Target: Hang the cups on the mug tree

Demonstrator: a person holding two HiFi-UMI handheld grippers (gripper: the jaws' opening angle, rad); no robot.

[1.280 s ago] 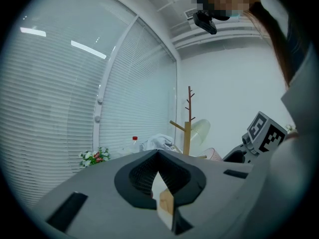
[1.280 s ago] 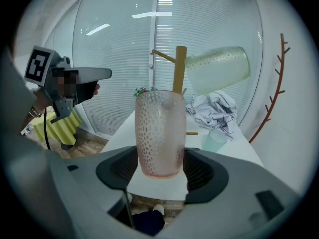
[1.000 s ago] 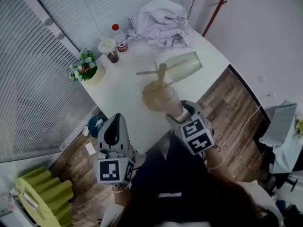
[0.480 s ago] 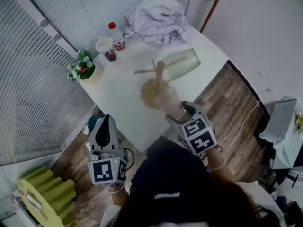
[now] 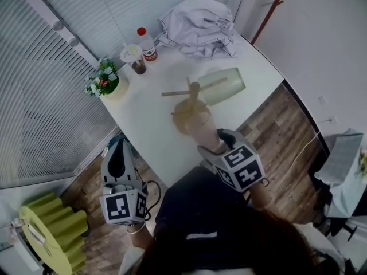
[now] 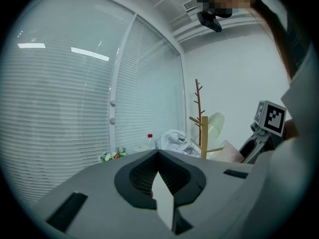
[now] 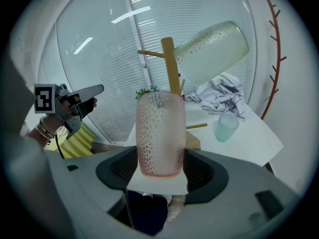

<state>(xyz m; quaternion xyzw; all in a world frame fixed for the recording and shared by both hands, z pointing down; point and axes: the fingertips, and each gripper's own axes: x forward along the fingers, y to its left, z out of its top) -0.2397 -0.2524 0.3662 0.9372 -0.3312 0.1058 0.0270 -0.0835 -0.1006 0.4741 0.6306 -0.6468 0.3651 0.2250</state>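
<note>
A wooden mug tree stands on the white table, and a pale green cup hangs mouth-down on one of its pegs. My right gripper is shut on a pink dotted cup, held upright just in front of the tree at the table's near edge. My left gripper is off the table to the left, over the wooden floor, jaws together with nothing in them. A small blue-green cup stands on the table beyond the tree.
Crumpled white cloth lies at the table's far end. A red-capped bottle, a small cup and a flower pot line the side by the blinds. A yellow-green object sits on the floor at lower left.
My left gripper has drifted left, farther from the table's edge. The right gripper has kept the pink cup almost still by the tree.
</note>
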